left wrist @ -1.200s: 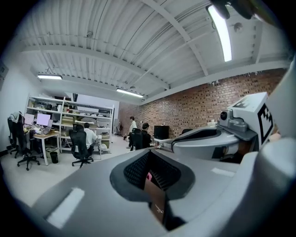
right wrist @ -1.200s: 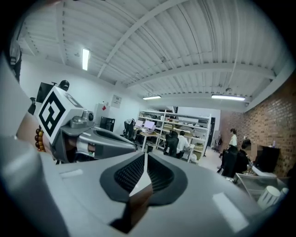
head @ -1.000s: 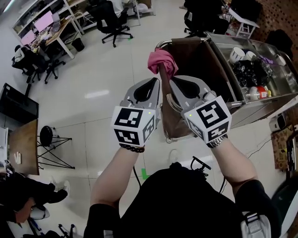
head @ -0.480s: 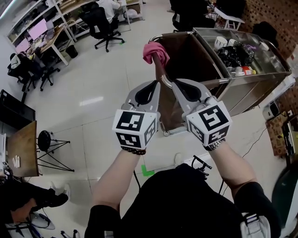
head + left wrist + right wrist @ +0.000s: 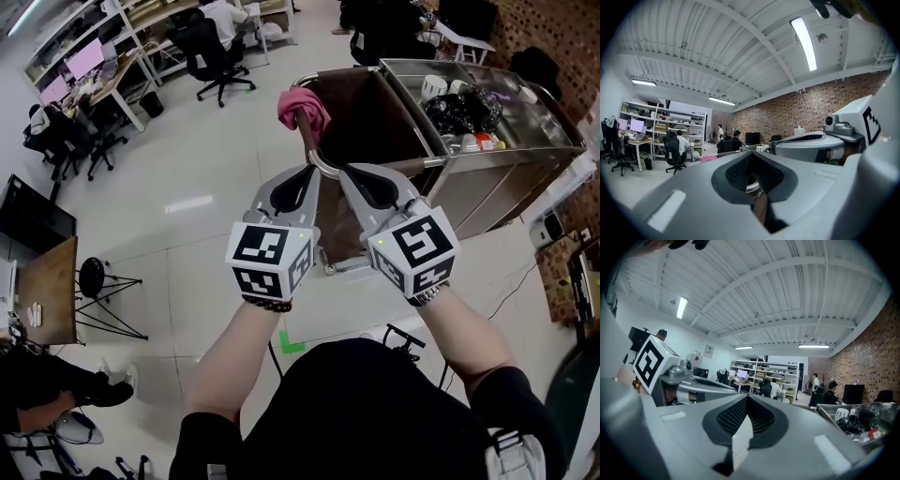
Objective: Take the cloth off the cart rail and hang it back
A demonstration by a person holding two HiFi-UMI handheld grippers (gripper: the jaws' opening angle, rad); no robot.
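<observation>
The pink cloth (image 5: 302, 108) is bunched over the near left corner of the cart rail (image 5: 317, 153), above the cart's brown bag (image 5: 375, 122). My left gripper (image 5: 314, 170) and right gripper (image 5: 342, 171) are held level side by side, and their tips point at the rail's curved near end just below the cloth. Both are shut with nothing between the fingers. In the left gripper view the left gripper (image 5: 750, 155) has the cloth (image 5: 708, 158) ahead and slightly to its left. The right gripper (image 5: 747, 397) faces the open floor and distant desks.
The steel cart tray (image 5: 525, 131) on the right holds a black bag, cups and bottles. Office chairs (image 5: 208, 47) and desks stand at the far left, a black stool (image 5: 94, 277) at the near left. Cables run over the floor by my feet.
Both grippers have moved forward together and stayed shut. The cart and the cloth have slid up and to the left in the head view.
</observation>
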